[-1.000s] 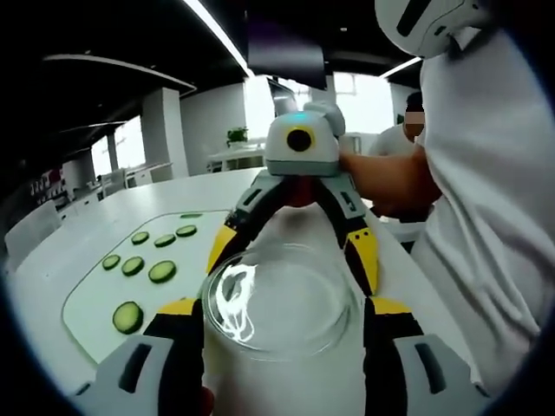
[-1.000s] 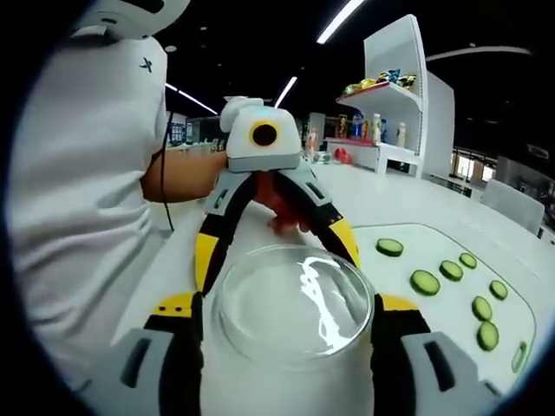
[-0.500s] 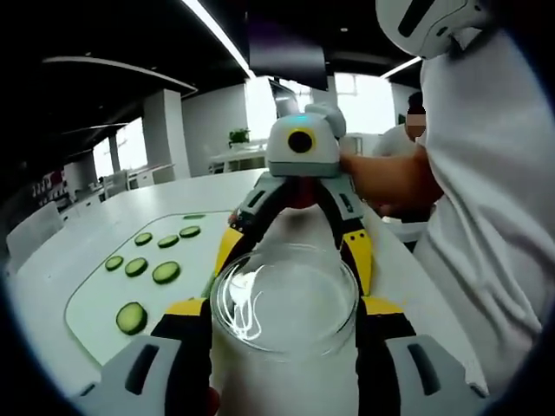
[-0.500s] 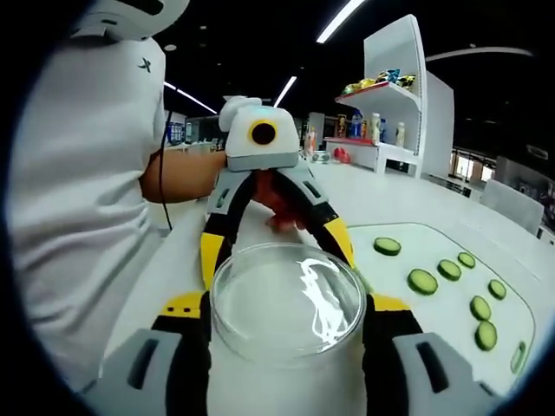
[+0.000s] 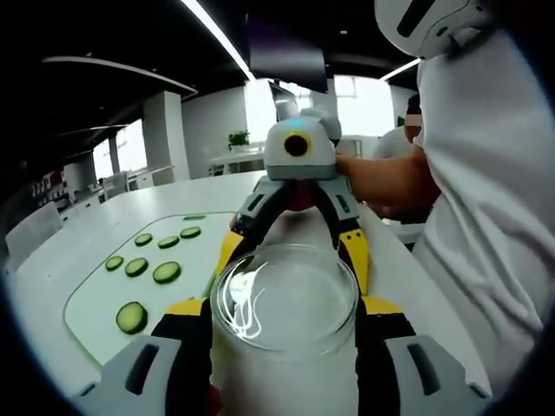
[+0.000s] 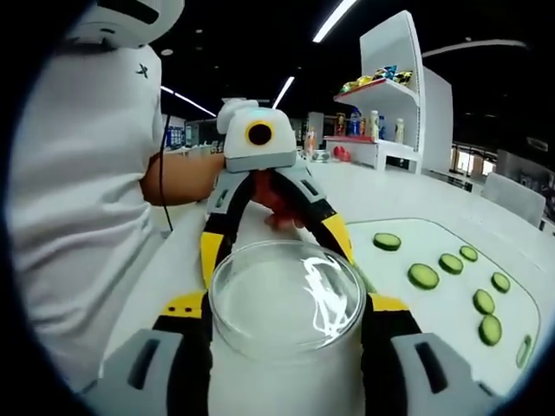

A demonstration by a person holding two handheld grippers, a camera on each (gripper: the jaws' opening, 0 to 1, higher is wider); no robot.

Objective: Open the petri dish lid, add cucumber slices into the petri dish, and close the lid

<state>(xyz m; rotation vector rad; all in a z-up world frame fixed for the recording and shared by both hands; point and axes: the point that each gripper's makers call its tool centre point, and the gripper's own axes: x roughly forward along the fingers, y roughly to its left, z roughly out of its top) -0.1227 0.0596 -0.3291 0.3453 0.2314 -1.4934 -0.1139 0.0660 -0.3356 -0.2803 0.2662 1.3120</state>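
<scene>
A clear glass petri dish [image 5: 284, 299] [image 6: 286, 299] is held above the white table between both grippers, which face each other. My left gripper [image 5: 284, 308] has its yellow-and-black jaws pressed against the dish's sides. In the right gripper view it reaches in from the far side [image 6: 273, 247]. My right gripper [image 6: 286, 305] clamps the dish the same way and appears opposite in the left gripper view [image 5: 290, 251]. Which one holds the lid and which the base I cannot tell. Several cucumber slices [image 5: 162, 271] [image 6: 423, 276] lie on a pale green board [image 5: 91, 303] [image 6: 434, 316] beside the dish.
The person's white-sleeved torso [image 5: 486, 217] [image 6: 78, 191] stands close along one side of the dish. A white shelf with bottles [image 6: 386, 130] stands at the back. Another person [image 5: 414, 117] sits behind a far table.
Both pairs of jaws have drawn in from a wider stance onto the dish's sides. The dish has risen slightly in both views.
</scene>
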